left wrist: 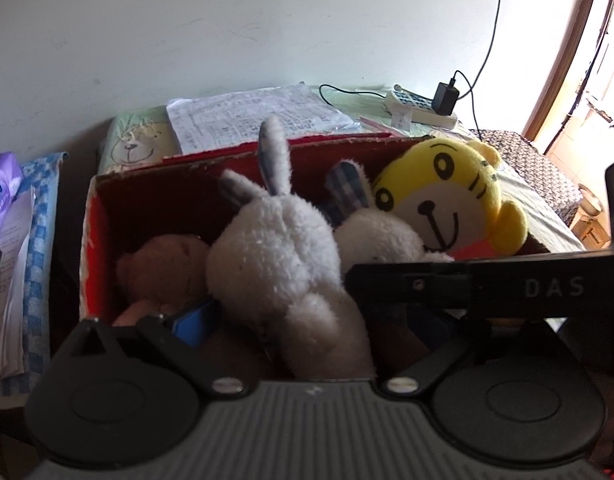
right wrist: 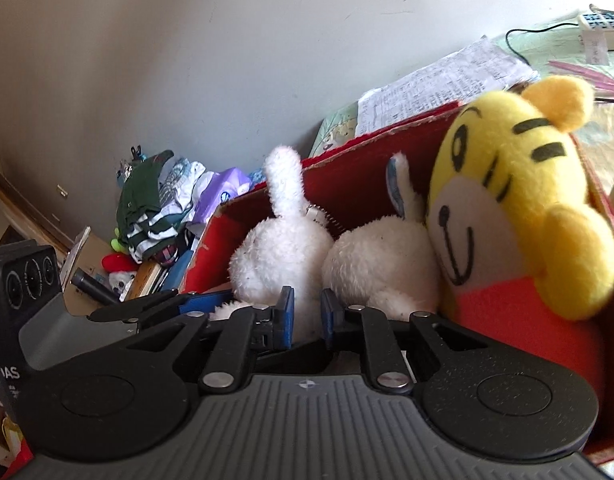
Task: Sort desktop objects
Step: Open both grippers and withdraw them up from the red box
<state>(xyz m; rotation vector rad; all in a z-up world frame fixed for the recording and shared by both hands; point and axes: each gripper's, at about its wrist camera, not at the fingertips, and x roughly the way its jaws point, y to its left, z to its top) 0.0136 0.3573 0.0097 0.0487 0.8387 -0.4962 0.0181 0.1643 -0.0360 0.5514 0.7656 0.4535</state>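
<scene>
Plush toys fill a red cardboard box (left wrist: 103,216) w/ both tongs working at its near edge. Right tongs (right wrist: 307,316) are pinched narrow on the white bunny (right wrist: 281,256), blue pads squeezing its lower body, so it's held inside the box, roughly mid. Left tongs (left wrist: 303,320) stand wide apart; the same white bunny (left wrist: 275,256) sits between the fingers but w/o contact I can confirm, so prob. not gripping. A second white bunny (left wrist: 379,236) lies just right of the first, touching it, and the yellow tiger (left wrist: 447,192) leans on the far right wall. A brown bear (left wrist: 163,268) sits low at the left of the box. Risks: the pinch is on soft fur low on the body, so a lift could let the head flop & snag the neighbour bunny or drag it out too; the bunny's small metal chain (right wrist: 319,216) could catch on fur. Tiger is propped loosely and might topple if the box gets bumped; the two tongs are close and could knock each other. Readable text: "DAS" on the black device (left wrist: 547,288) crossing the left view; partly seen as "DAS" in the right view too. Printed papers (left wrist: 259,120) on the tabletop behind are too small to read; purple tissue pack (left wrist: 3,188) logo unreadable.
</scene>
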